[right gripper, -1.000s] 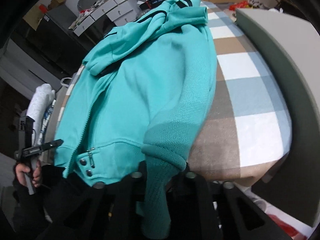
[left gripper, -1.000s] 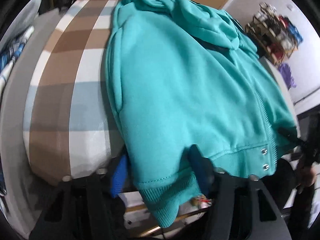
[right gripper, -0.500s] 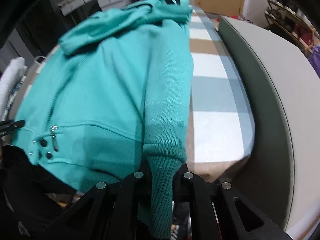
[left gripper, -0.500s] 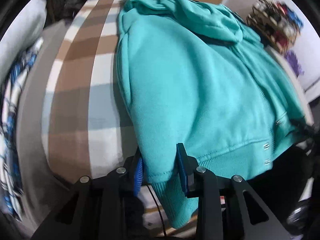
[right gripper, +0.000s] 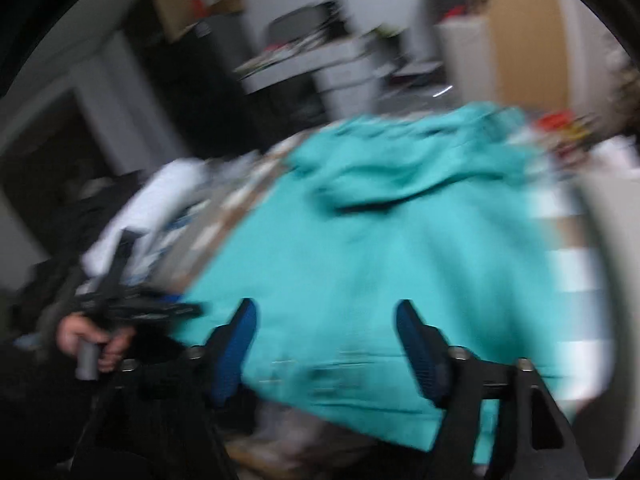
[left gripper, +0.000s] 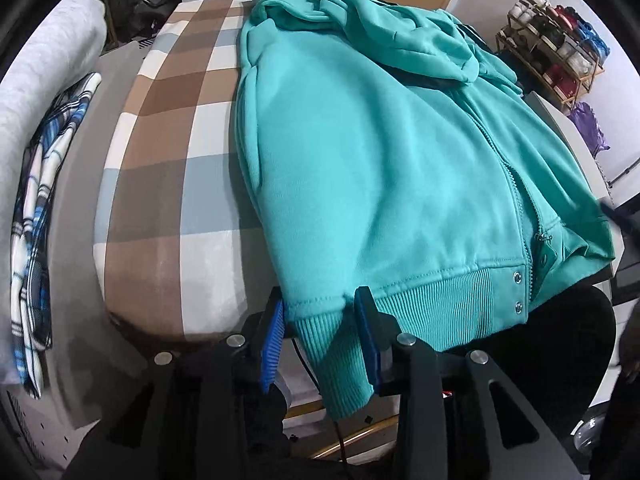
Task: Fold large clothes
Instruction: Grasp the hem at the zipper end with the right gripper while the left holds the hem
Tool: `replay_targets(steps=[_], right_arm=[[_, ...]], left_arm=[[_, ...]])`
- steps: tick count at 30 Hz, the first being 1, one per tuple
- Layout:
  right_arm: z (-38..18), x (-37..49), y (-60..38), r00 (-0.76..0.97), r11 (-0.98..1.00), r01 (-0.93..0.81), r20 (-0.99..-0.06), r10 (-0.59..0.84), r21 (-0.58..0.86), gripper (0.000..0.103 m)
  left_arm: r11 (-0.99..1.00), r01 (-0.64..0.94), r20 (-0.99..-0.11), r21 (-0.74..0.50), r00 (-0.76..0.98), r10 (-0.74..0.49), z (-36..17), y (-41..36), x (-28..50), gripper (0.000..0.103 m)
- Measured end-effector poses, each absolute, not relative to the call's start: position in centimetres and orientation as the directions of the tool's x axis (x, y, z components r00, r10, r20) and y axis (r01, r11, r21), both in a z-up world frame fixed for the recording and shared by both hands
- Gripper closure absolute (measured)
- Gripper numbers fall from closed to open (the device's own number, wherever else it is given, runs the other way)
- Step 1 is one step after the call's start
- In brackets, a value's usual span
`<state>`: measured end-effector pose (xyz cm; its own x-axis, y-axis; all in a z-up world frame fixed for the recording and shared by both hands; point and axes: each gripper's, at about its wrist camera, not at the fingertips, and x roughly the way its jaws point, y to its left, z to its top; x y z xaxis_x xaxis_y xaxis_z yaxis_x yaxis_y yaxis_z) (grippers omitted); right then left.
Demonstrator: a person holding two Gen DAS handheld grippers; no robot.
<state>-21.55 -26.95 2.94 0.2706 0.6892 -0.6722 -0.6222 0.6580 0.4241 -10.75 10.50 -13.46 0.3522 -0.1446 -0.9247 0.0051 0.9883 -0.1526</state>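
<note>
The right view is smeared by blur. The hoodie (left gripper: pixel 360 168) is spread on a checked bed (left gripper: pixel 160 208); its cuff (left gripper: pixel 332 344) is clamped by the left gripper (left gripper: pixel 320 320), while the right gripper (right gripper: pixel 326 344) has just been opened, empty.

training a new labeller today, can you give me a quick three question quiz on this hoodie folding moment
1. True or false: the right gripper has its jaws shut on a sleeve cuff.
2. Which part of the teal hoodie sits between the left gripper jaws? A) hood B) sleeve cuff C) zipper pull
3. Fill in: the hoodie lies on a ____ cover of brown, white and blue.

Key: 1 false, the jaws have just opened and stand apart; 2 B; 3 checked.
</note>
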Motion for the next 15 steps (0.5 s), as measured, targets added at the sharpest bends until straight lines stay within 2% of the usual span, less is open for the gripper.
replay_targets(steps=[2,3,4,5,8,10,11,14,15], right_arm=[[-0.1,-20.9,-23.8,0.175,0.661,-0.594,-0.729,0.662,0.458,0.025],[-2.0,-20.3,-22.2,0.133,0.692,-0.571,-0.782,0.609,0.442,0.031],[-2.8,-19.8,-21.5,0.105,0.709,-0.553,-0.808,0.580,0.438,0.040],[-3.6,-19.1,-20.9,0.067,0.713,-0.528,-0.814,0.577,0.461,0.057],[-4.3,-17.8,-19.9,0.099,0.745,-0.525,-0.840,0.534,0.412,0.056],[-5.1,-17.3,-19.2,0.058,0.732,-0.532,-0.844,0.533,0.426,0.069],[-5.7,-17.1,-19.1,0.030,0.730,-0.525,-0.848,0.530,0.437,0.089],[-6.0,-16.5,-19.6,0.010,0.725,-0.493,-0.830,0.558,0.481,0.095],[-5.6,-16.5,-20.0,0.020,0.723,-0.494,-0.825,0.565,0.483,0.102]], left_arm=[[0.988,0.001,-0.924,-0.155,0.353,-0.146,-13.4,10.8,-11.2,0.074],[0.987,-0.003,-0.923,-0.160,0.354,-0.148,-13.5,10.8,-11.3,0.074],[0.987,-0.006,-0.923,-0.163,0.354,-0.150,-13.5,10.8,-11.3,0.074],[0.986,-0.010,-0.922,-0.167,0.356,-0.152,-13.4,11.2,-11.7,0.074],[0.985,-0.017,-0.921,-0.171,0.358,-0.154,-13.3,11.4,-11.9,0.074],[0.985,-0.018,-0.923,-0.169,0.355,-0.152,-13.5,11.4,-11.8,0.074],[0.986,-0.019,-0.923,-0.168,0.353,-0.150,-13.5,11.4,-11.9,0.073],[0.986,-0.013,-0.923,-0.169,0.353,-0.153,-13.4,11.5,-11.9,0.073],[0.986,-0.013,-0.924,-0.166,0.352,-0.151,-13.4,11.4,-11.9,0.073]])
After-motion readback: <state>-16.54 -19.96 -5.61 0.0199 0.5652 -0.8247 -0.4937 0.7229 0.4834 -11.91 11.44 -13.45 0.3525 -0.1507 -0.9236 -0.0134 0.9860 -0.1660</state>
